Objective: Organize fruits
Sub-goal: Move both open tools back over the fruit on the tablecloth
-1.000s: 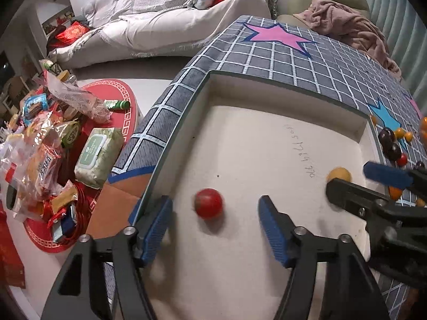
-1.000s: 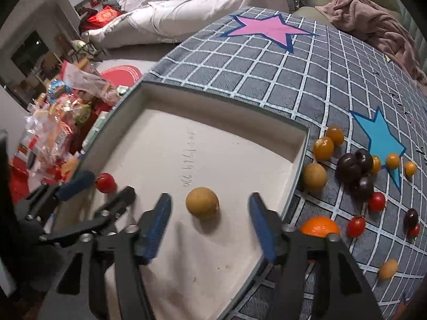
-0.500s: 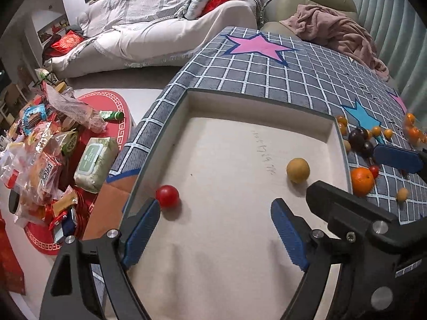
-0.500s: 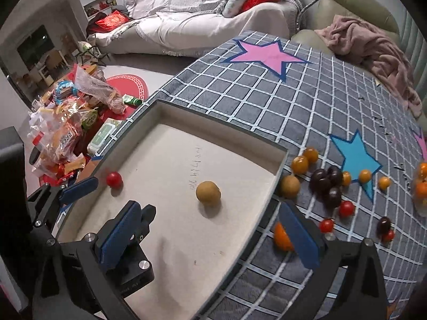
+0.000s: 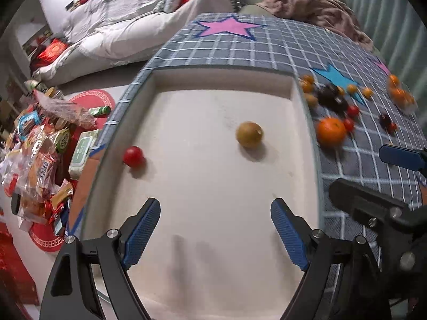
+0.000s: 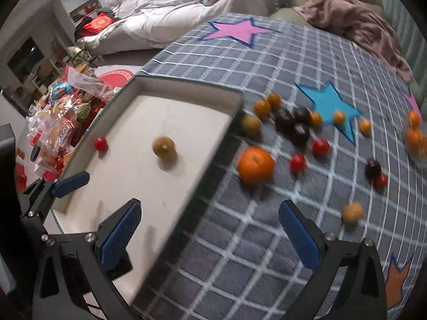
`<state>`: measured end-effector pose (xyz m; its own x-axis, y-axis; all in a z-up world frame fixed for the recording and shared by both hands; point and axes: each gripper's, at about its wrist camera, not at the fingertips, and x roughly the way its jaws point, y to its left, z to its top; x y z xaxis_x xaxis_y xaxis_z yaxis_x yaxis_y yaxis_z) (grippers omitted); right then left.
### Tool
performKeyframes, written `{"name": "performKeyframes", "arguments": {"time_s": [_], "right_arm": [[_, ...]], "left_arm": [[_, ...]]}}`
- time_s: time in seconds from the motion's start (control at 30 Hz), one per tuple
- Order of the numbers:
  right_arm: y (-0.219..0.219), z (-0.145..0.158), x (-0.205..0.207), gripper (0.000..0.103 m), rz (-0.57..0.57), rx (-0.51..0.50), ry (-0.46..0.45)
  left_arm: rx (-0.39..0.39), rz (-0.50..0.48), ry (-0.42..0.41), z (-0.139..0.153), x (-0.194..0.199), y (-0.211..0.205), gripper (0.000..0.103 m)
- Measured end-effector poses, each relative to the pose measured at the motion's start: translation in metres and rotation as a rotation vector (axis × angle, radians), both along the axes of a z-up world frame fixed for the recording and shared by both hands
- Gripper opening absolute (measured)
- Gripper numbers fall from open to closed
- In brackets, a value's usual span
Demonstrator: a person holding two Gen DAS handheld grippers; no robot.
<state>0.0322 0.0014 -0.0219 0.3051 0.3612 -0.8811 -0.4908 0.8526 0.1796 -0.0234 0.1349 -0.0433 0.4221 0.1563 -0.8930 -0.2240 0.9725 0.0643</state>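
Your right gripper (image 6: 210,229) has just spread wide and is empty, straddling the shallow white tray's (image 6: 210,165) rim. The round orange tangerine (image 6: 255,164), at 1 o'clock on the grey checked cloth (image 6: 240,253), looks light, soft-skinned and rollable: grip its middle. Your left gripper (image 5: 216,229) is open, over the tray.

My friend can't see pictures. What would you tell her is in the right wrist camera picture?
The right gripper hangs open and empty over the edge of a white tray holding a red tomato and a brownish-yellow fruit. Beside the tray, on a grey checked cloth, lie an orange and many small fruits.
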Motion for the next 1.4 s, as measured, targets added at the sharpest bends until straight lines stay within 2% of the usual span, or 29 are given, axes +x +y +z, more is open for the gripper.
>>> {"name": "performKeyframes", "arguments": {"time_s": [0.17, 0.27, 0.37, 0.5, 0.63, 0.93, 1.2, 1.4], "right_arm": [[-0.058, -0.011, -0.004, 0.103, -0.107, -0.022, 0.003], [-0.101, -0.018, -0.005, 0.103, -0.19, -0.027, 0.019], [-0.133, -0.023, -0.006, 0.103, -0.258, -0.027, 0.027], [-0.166, -0.03, -0.004, 0.103, -0.334, -0.015, 0.037], [-0.183, -0.035, 0.001, 0.103, -0.361, -0.01, 0.048], [-0.205, -0.04, 0.006, 0.103, -0.388, -0.004, 0.046], [-0.219, -0.039, 0.028, 0.103, -0.42, -0.005, 0.032], [-0.213, -0.039, 0.051, 0.103, -0.412, -0.001, 0.029]], "left_arm": [[0.016, -0.072, -0.01, 0.007, -0.003, -0.03, 0.086], [0.056, -0.093, -0.024, 0.013, -0.002, -0.046, 0.086], [0.034, -0.13, -0.028, 0.019, 0.001, -0.06, 0.086], [0.044, -0.177, -0.047, 0.029, 0.005, -0.081, 0.086], [0.035, -0.226, -0.04, 0.031, 0.01, -0.105, 0.086], [-0.001, -0.274, 0.022, 0.009, 0.029, -0.154, 0.086], [0.014, -0.288, 0.005, 0.003, 0.051, -0.181, 0.086], [0.02, -0.274, -0.009, -0.005, 0.069, -0.19, 0.086]]}}
